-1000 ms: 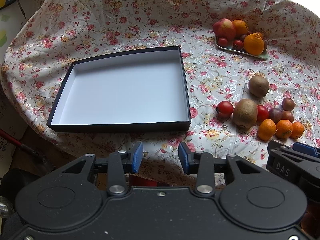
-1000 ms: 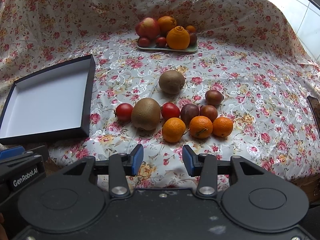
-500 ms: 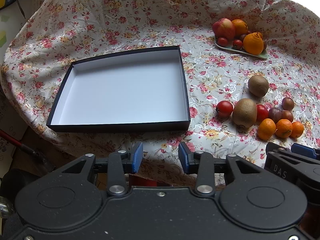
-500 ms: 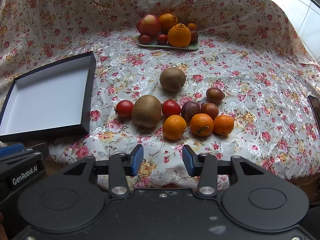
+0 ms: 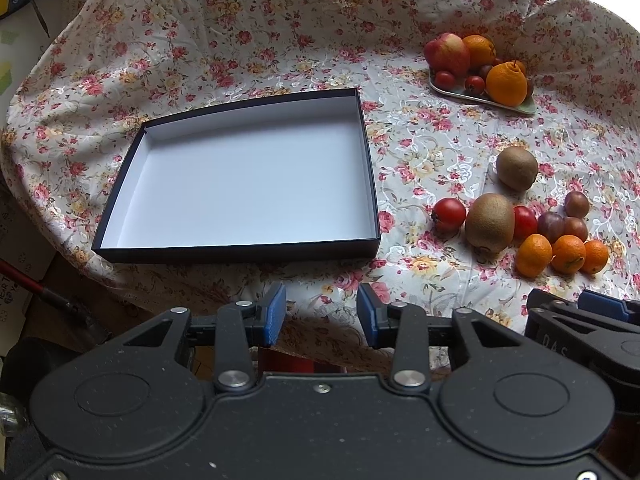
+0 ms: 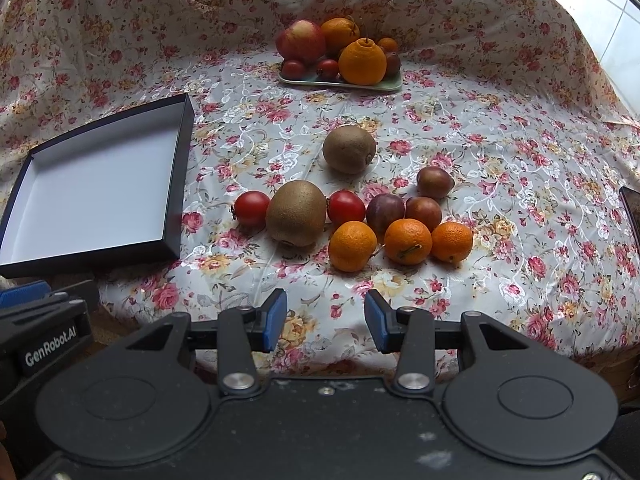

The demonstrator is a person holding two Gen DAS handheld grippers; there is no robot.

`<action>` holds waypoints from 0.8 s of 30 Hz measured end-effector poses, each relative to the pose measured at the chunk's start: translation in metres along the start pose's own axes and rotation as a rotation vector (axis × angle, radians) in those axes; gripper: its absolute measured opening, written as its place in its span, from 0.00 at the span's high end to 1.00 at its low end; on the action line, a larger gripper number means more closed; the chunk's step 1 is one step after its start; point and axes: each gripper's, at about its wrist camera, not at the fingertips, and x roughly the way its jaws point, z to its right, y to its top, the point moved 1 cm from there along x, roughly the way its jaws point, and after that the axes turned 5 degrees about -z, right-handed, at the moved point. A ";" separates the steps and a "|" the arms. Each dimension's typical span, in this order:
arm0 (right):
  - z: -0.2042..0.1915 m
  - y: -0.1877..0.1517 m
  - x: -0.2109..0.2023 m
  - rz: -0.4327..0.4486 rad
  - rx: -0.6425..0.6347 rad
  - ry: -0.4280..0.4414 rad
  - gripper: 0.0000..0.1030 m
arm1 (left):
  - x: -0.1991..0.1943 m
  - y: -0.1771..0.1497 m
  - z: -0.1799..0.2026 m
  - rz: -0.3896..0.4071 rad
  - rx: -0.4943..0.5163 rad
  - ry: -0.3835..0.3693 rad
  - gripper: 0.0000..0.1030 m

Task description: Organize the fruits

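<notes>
Both grippers hover at the near edge of the counter, fingers parted and empty: the left gripper (image 5: 321, 314) faces the box (image 5: 248, 178), the right gripper (image 6: 326, 320) faces the loose fruit. No fruit has yet been moved, so the step in hand is judged to be the first pick. The nearest mandarin (image 6: 353, 246) suits the right gripper best; it should be straddled across its widest part and closed gently, since the peel is soft and the round body may roll on the glossy floral cloth (image 6: 500, 152). Its neighbours lie close, some apparently touching, so a steep approach would avoid nudging them. The box is shallow, rigid card, dark outside, white and bare inside. The two kiwis (image 6: 296, 214) are matte, fuzzy ovals; the tomatoes (image 6: 252, 208) and plums (image 6: 385, 213) are smooth and shiny. The far plate (image 6: 394, 85) holds an apple (image 6: 300, 42), oranges and small fruits, perhaps tomatoes and plums.
</notes>
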 end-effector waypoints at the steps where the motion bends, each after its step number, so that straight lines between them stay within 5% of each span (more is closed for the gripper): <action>1: 0.000 0.000 0.000 -0.001 0.002 0.003 0.56 | 0.001 -0.001 0.001 0.000 0.002 0.001 0.54; 8: 0.005 0.001 0.002 -0.017 0.028 0.033 0.56 | 0.003 -0.002 0.002 -0.008 0.008 -0.002 0.53; 17: 0.042 0.007 0.010 -0.107 0.266 0.103 0.56 | 0.004 0.000 0.011 -0.047 0.037 -0.015 0.53; 24: 0.076 0.022 0.003 -0.087 0.323 0.024 0.56 | 0.000 0.012 0.027 -0.068 0.085 -0.021 0.53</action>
